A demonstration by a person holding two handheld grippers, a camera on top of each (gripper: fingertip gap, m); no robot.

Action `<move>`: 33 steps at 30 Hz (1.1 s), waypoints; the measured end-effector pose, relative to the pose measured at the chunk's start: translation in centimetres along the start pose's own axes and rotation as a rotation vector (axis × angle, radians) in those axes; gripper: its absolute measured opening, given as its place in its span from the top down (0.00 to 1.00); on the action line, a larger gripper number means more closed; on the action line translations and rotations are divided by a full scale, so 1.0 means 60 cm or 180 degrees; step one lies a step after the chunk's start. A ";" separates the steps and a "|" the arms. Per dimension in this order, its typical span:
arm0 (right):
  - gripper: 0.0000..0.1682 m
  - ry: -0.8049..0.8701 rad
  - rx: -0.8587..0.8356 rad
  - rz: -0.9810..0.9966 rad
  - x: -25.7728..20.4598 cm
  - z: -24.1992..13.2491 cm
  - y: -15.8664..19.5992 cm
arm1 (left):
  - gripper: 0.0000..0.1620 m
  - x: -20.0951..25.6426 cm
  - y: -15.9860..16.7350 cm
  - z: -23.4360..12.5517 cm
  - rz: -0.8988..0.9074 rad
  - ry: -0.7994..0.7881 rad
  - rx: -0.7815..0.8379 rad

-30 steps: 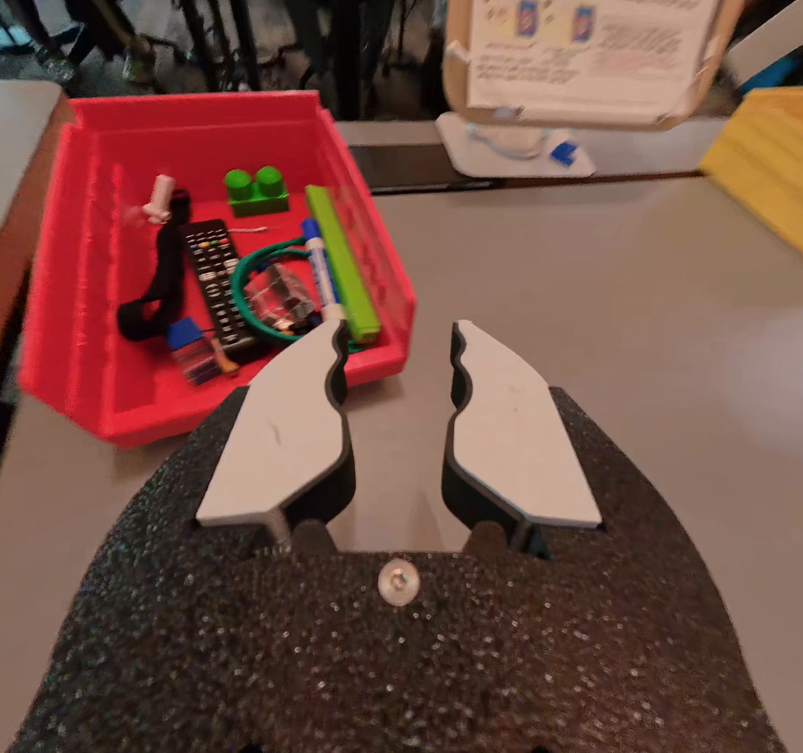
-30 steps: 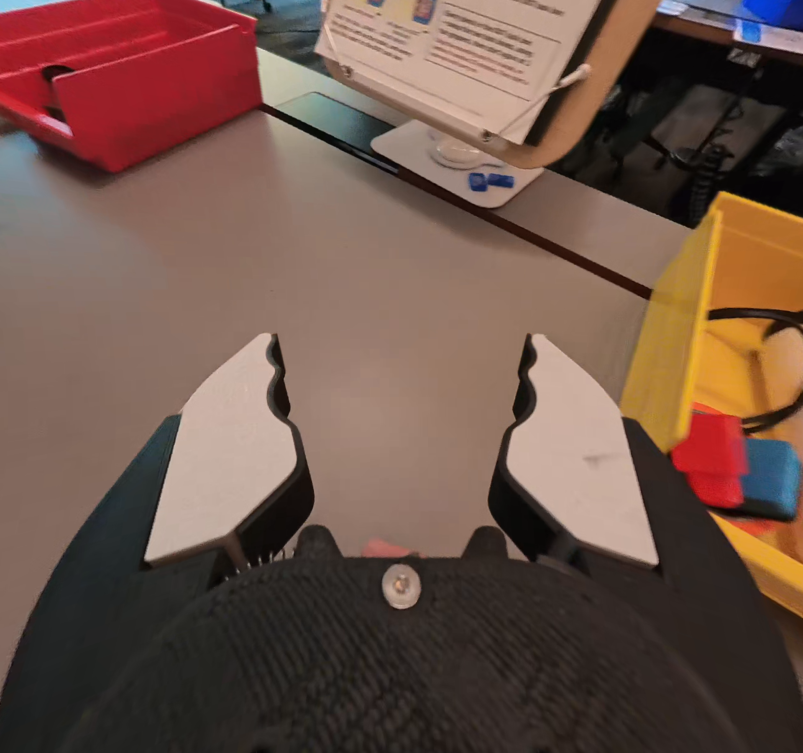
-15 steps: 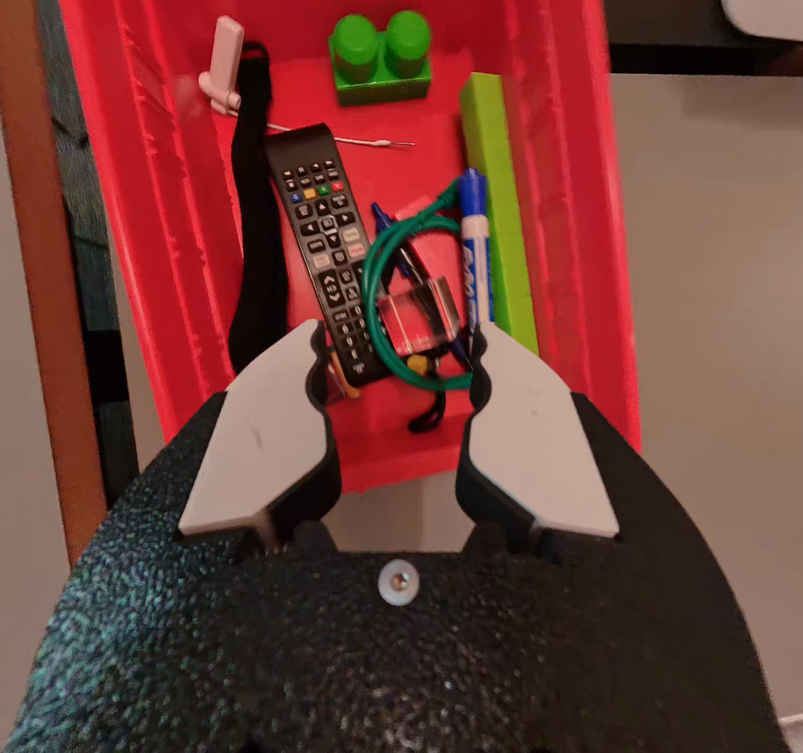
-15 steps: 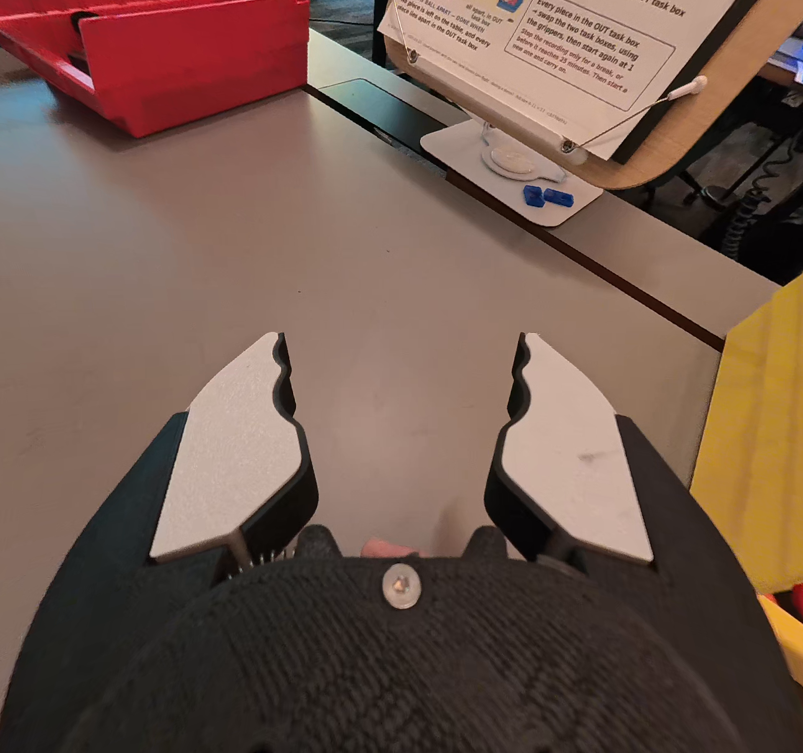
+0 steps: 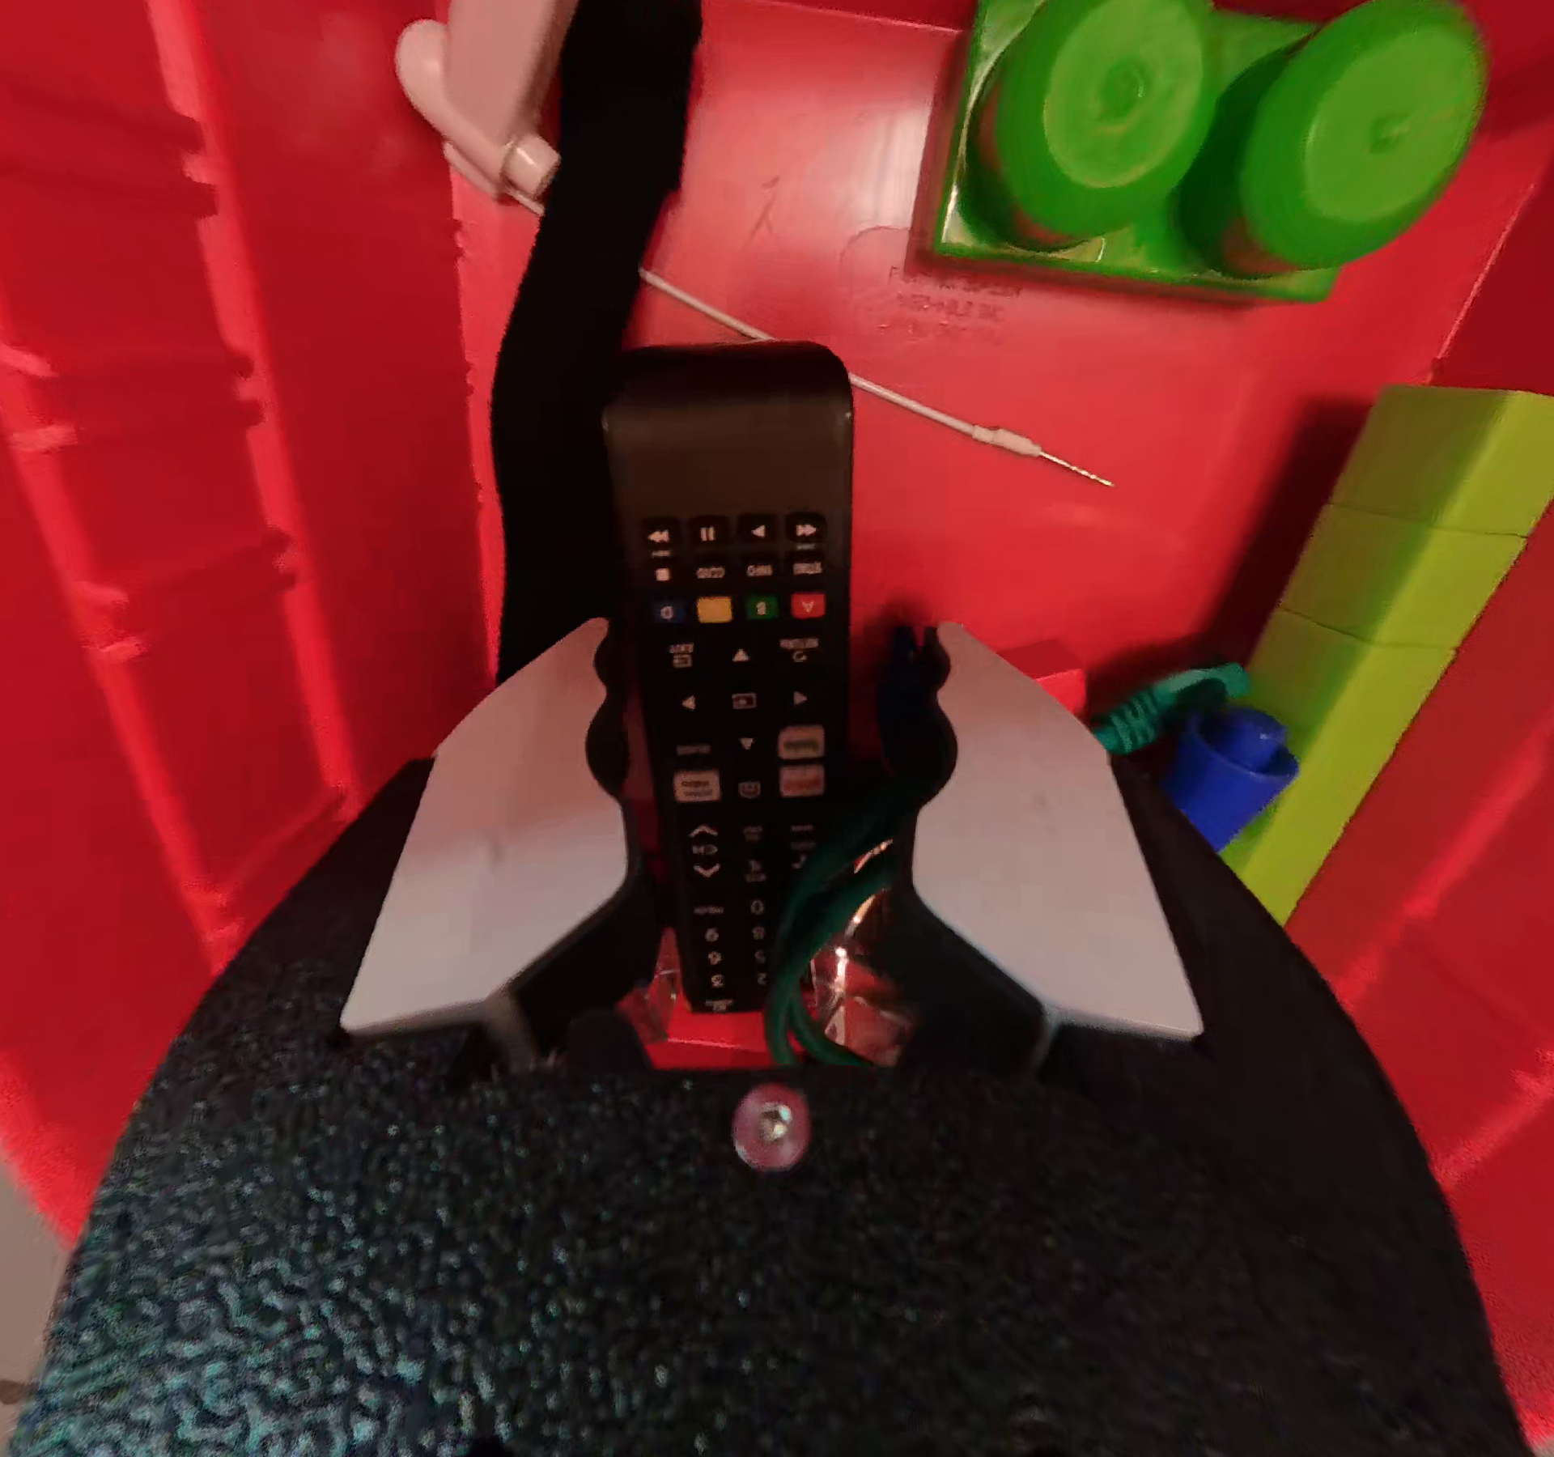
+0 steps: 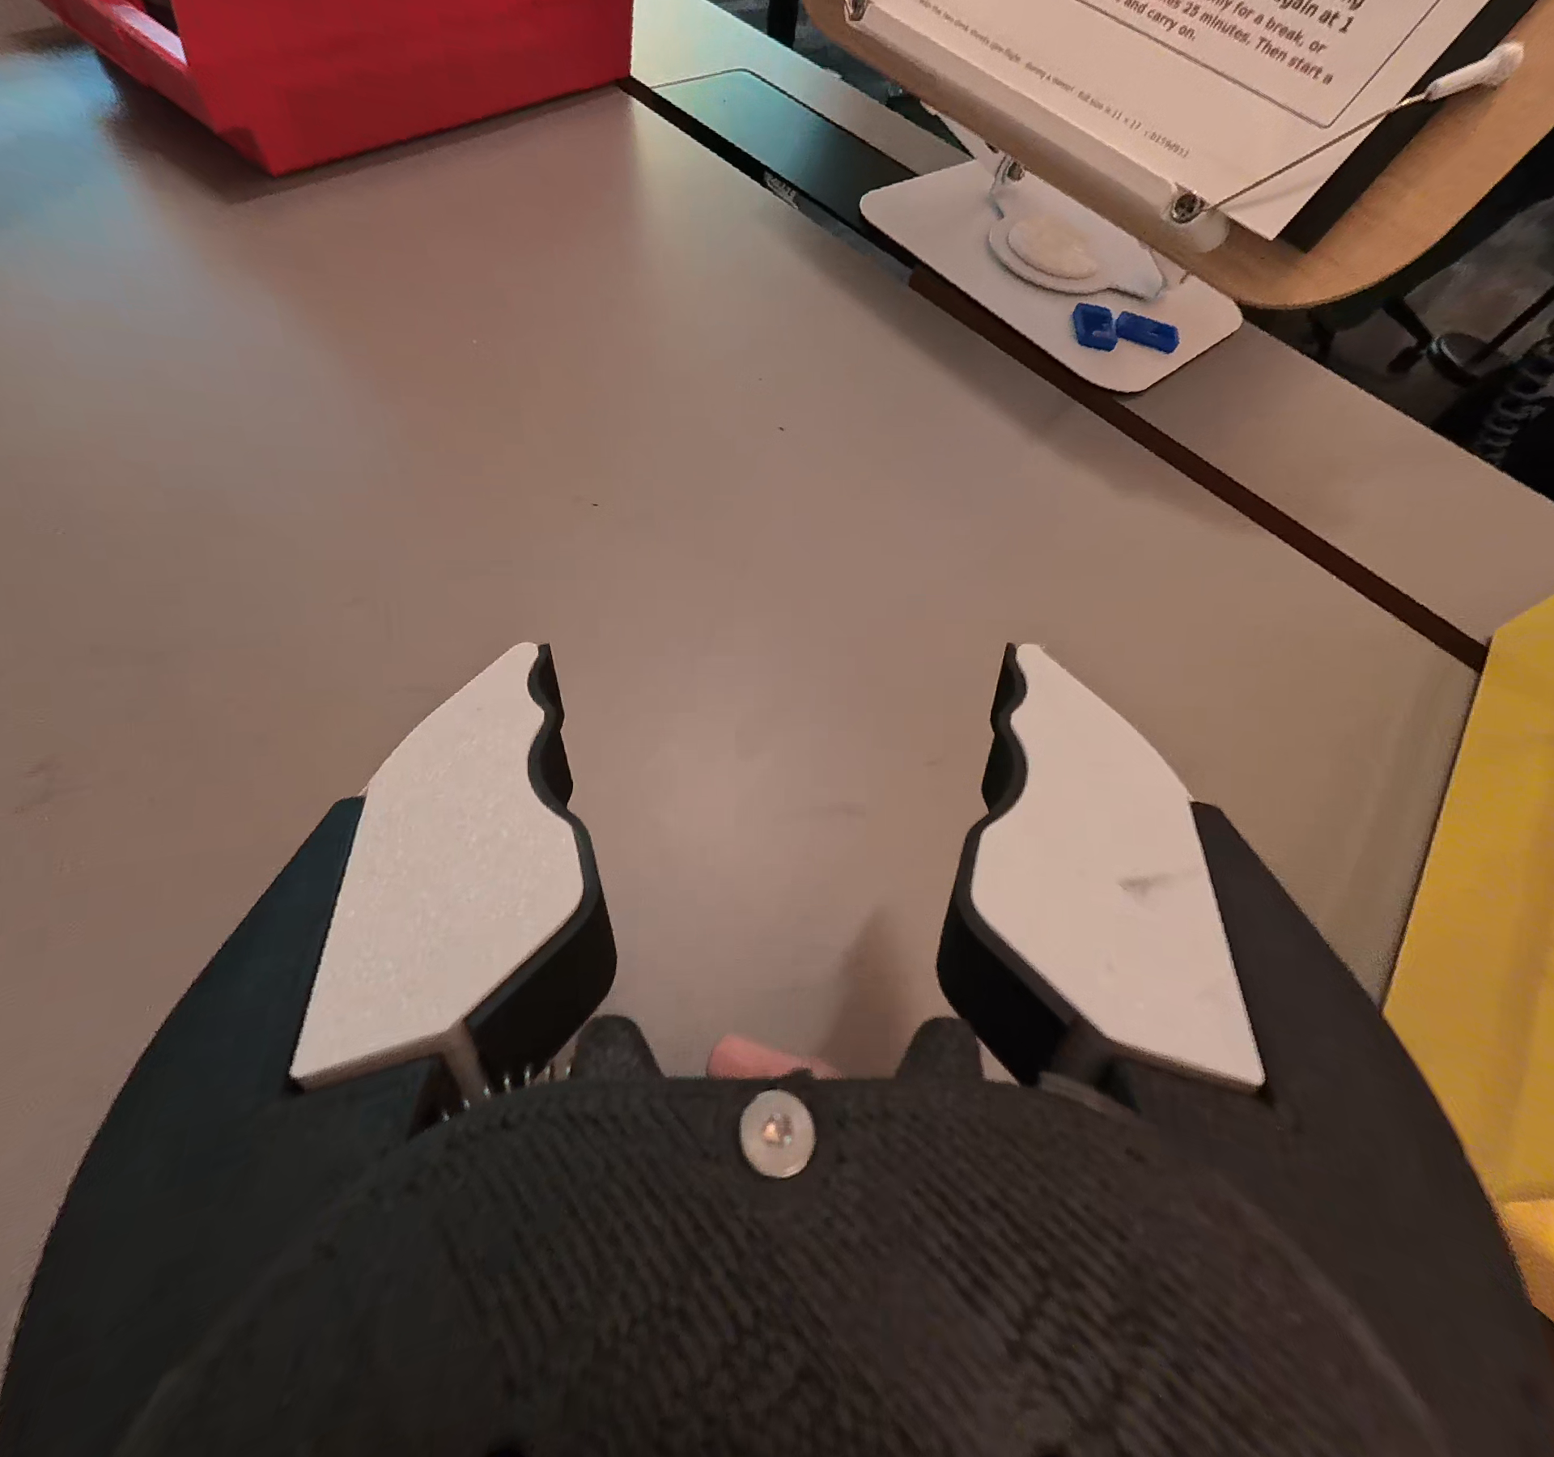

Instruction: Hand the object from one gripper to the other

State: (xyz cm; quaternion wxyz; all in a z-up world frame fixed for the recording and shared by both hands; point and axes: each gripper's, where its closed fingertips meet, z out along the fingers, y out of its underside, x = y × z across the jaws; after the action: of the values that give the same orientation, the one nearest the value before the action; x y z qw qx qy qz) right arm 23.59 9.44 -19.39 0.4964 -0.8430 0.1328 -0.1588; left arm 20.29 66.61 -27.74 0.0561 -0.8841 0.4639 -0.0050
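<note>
A black remote control [image 5: 732, 449] lies lengthwise on the floor of the red bin [image 5: 210, 407]. My left gripper [image 5: 769, 634] is down inside the bin, open, with its two fingers on either side of the remote's middle. The left finger sits against the remote's edge; the right finger stands a little off it. My right gripper [image 6: 774, 651] is open and empty, hovering over the bare grey table [image 6: 420, 449]. The red bin also shows in the right wrist view [image 6: 378, 29], at the far left.
In the bin lie a green two-stud brick [image 5: 1177, 130], a lime bar [image 5: 1387, 618], a black strap [image 5: 580, 239], a green cable [image 5: 807, 912], a blue-capped marker [image 5: 1228, 769] and a clear cube [image 5: 849, 988]. A yellow bin [image 6: 1497, 870] stands right, a paper stand [image 6: 1051, 264] behind. The tips of one gripper are about 60 cm away from the tips of the other. From my left tips it is roughly 4 cm to the black remote control [image 5: 732, 449]; from my right, 60 cm.
My left gripper has moved from over the table into the red bin and dropped around the remote. My right gripper has shifted slightly left and forward, still open.
</note>
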 end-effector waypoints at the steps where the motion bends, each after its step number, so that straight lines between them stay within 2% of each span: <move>1: 0.42 -0.0013 -0.0009 0.0011 0.000 0.001 0.002 | 0.58 0.003 0.000 0.005 -0.0032 0.0018 -0.0014; 6: 0.42 -0.0001 -0.0043 0.0011 0.004 0.004 0.011 | 0.58 0.002 -0.003 0.013 0.0017 0.0101 0.0083; 7: 0.42 0.0023 -0.0038 0.0000 0.006 0.002 0.011 | 0.61 0.002 -0.003 0.012 0.0044 0.0141 0.0144; 8: 0.43 0.0044 -0.0021 0.0001 0.008 0.001 0.010 | 0.70 -0.001 -0.007 0.008 0.0084 0.0171 0.0244; 13: 0.43 0.0038 0.0039 0.0072 0.010 -0.003 0.002 | 0.70 -0.006 -0.015 -0.011 0.0350 0.0195 0.0622; 16: 0.44 0.0056 0.0084 0.0007 0.007 -0.009 -0.007 | 0.70 -0.002 -0.026 -0.045 0.0587 0.0105 0.0948; 20: 0.43 0.0040 0.0177 -0.0045 -0.004 -0.018 -0.026 | 0.70 0.017 -0.049 -0.138 0.0792 0.0177 0.1708; 23: 0.43 0.0021 0.0310 -0.0074 -0.016 -0.025 -0.045 | 0.71 0.033 -0.060 -0.238 0.0948 0.0305 0.2454; 26: 0.44 -0.0020 0.0464 -0.0071 -0.034 -0.028 -0.066 | 0.71 0.057 -0.045 -0.351 0.1031 0.0622 0.3123; 29: 0.44 0.0037 0.0626 -0.0109 -0.052 -0.028 -0.093 | 0.71 0.103 0.002 -0.456 0.1194 0.1133 0.3629; 33: 0.44 -0.0098 0.0939 -0.0197 -0.106 -0.028 -0.143 | 0.71 0.213 0.119 -0.553 0.1648 0.2069 0.3914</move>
State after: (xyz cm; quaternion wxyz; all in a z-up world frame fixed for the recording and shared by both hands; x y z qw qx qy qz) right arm 17.68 14.59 -11.98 0.6117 -0.7670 0.0743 -0.1789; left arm 19.71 48.98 3.95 0.4002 -0.5094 0.5641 -0.5120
